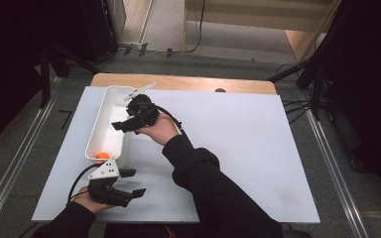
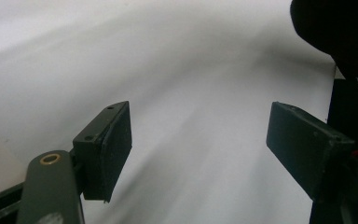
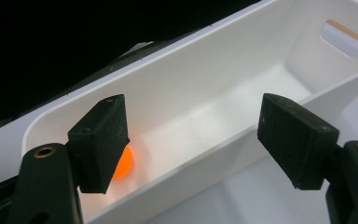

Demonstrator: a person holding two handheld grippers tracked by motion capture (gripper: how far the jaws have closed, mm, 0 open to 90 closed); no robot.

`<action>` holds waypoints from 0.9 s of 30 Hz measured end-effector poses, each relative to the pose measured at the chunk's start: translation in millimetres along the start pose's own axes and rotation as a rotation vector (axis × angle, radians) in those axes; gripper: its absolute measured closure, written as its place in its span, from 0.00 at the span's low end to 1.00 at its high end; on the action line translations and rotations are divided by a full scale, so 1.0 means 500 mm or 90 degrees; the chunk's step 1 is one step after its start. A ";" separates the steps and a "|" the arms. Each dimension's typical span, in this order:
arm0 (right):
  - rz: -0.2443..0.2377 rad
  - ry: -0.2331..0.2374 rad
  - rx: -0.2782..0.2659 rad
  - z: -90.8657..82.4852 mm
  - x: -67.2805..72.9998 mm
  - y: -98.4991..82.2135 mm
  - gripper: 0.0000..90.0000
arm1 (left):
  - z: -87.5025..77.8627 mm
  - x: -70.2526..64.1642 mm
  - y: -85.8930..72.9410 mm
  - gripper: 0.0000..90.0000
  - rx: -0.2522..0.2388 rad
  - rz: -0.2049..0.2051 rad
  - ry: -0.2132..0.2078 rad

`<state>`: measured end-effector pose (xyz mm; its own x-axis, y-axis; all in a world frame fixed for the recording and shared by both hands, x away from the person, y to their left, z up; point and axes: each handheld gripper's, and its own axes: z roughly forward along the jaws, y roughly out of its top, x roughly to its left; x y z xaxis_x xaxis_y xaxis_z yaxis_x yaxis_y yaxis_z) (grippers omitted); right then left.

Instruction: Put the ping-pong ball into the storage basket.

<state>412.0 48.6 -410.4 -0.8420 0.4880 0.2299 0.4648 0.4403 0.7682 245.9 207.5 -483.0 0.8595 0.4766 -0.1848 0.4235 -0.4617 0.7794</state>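
orange ball inside white bin

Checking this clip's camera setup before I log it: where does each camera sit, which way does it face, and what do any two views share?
High view: above the person's side, looking forward and down at the table; both forearms, left gripper, right gripper.
Left gripper view: rides the left gripper, facing bare table; open jaws, dark sleeve.
Right gripper view: rides the right gripper, facing the white bin; open jaws.
Shared: high and right gripper views show the bin and orange ball.
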 end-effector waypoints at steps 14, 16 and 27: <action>0.010 -0.014 -0.001 -0.035 -0.014 -0.027 0.26 | 0.002 0.000 0.000 0.25 0.000 -0.001 -0.002; 0.010 -0.021 -0.001 -0.037 -0.015 -0.033 0.26 | 0.002 0.000 0.000 0.25 0.000 -0.001 -0.002; 0.020 -0.020 -0.005 -0.065 -0.024 -0.058 0.26 | 0.004 0.001 0.002 0.25 0.003 0.002 -0.003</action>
<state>399.8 5.4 -415.9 -0.8176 0.5255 0.2355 0.4894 0.4186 0.7650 247.2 205.8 -483.5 0.8621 0.4719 -0.1847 0.4223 -0.4673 0.7767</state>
